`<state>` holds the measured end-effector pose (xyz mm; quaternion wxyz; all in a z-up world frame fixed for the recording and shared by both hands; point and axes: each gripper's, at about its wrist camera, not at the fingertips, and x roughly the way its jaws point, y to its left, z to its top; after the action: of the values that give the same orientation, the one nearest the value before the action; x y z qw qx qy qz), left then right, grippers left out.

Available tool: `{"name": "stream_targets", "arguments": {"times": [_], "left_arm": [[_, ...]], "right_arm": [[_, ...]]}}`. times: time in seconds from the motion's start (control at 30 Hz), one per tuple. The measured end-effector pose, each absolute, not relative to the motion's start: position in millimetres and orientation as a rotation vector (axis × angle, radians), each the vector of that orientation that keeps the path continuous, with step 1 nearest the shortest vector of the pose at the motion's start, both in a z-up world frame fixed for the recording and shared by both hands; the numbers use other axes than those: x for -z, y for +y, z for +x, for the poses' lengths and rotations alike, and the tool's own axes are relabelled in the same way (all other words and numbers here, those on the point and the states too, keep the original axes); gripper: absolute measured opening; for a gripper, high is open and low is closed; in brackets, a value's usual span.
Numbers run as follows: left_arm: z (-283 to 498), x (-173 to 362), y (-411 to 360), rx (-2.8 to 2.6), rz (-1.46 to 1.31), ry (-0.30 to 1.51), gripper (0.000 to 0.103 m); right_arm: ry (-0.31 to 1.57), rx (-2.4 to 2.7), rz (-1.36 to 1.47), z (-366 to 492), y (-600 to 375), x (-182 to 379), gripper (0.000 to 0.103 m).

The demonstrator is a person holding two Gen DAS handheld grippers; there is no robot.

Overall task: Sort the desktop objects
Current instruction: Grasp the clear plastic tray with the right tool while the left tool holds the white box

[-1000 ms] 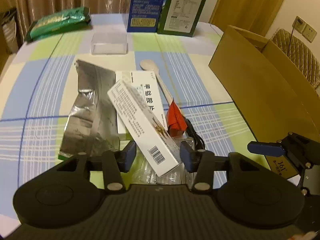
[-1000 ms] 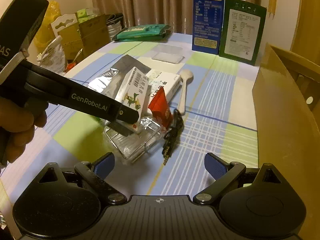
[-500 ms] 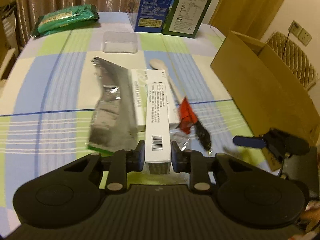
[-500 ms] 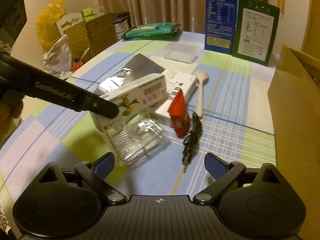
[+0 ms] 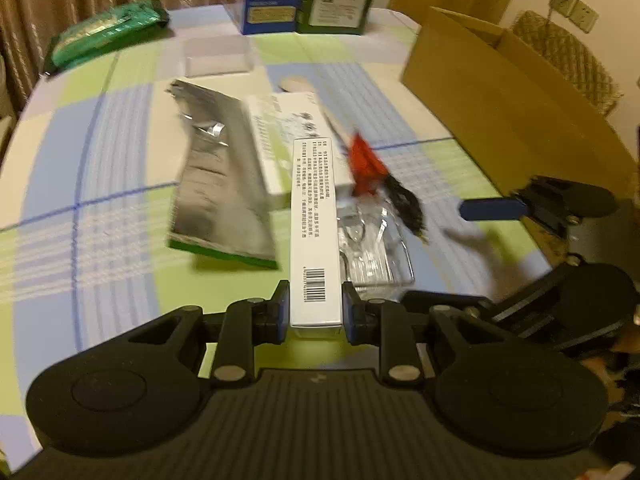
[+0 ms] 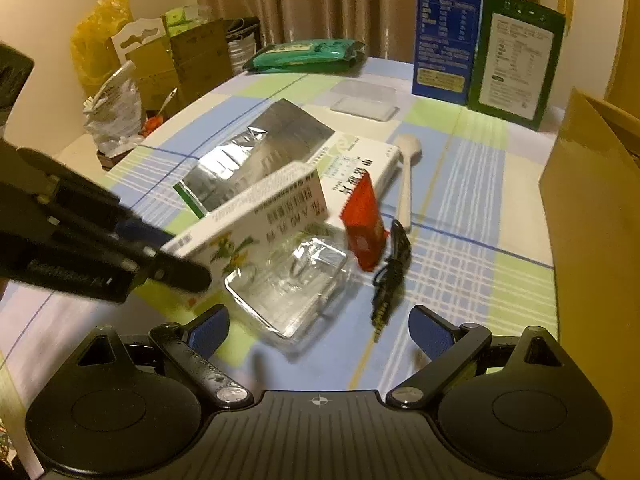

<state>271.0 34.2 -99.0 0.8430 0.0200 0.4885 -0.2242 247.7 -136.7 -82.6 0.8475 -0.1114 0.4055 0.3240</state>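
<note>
Right now the step in hand looks like picking 1 thing out of the pile to sort it: the left gripper [image 5: 314, 312] has its 2 blue pads pressed tight on the sides of a long white medicine box [image 5: 314, 232], near the end with the barcode. From the right wrist view, the box is tipped up, with its far end over the clear plastic tray [image 6: 288, 292] and the other things on the checked table [image 6: 460, 184]. A second white box [image 6: 360, 168], a silver bag [image 6: 256, 148], a red packet [image 6: 364, 224], a black cable [image 6: 390, 276] and a wooden spoon [image 6: 408, 168] lie close together there. The next move probably calls for lifting the box clear of the pile and carrying it to the brown cardboard box [image 5: 500, 92] on the right, without knocking the red packet. The right gripper [image 6: 318, 330] hangs above the table with its jaws spread wide, holding nothing and touching nothing.
</note>
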Motion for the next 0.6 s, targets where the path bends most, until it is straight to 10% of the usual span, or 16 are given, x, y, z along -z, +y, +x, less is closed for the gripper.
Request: {"name": "stream_targets", "arguments": {"times": [0.43,0.6], "left_arm": [[257.1,95.2,42.2,0.37,0.064,1.026,0.021],[258.5,102.7,39.6,0.373,0.102,1.044,0.022]], "right_arm": [[0.945,-0.681,-0.103,259.2,-127.2,90.8,0.091],[0.996,-0.667,-0.093,266.5,-123.4,98.5,0.055]]}}
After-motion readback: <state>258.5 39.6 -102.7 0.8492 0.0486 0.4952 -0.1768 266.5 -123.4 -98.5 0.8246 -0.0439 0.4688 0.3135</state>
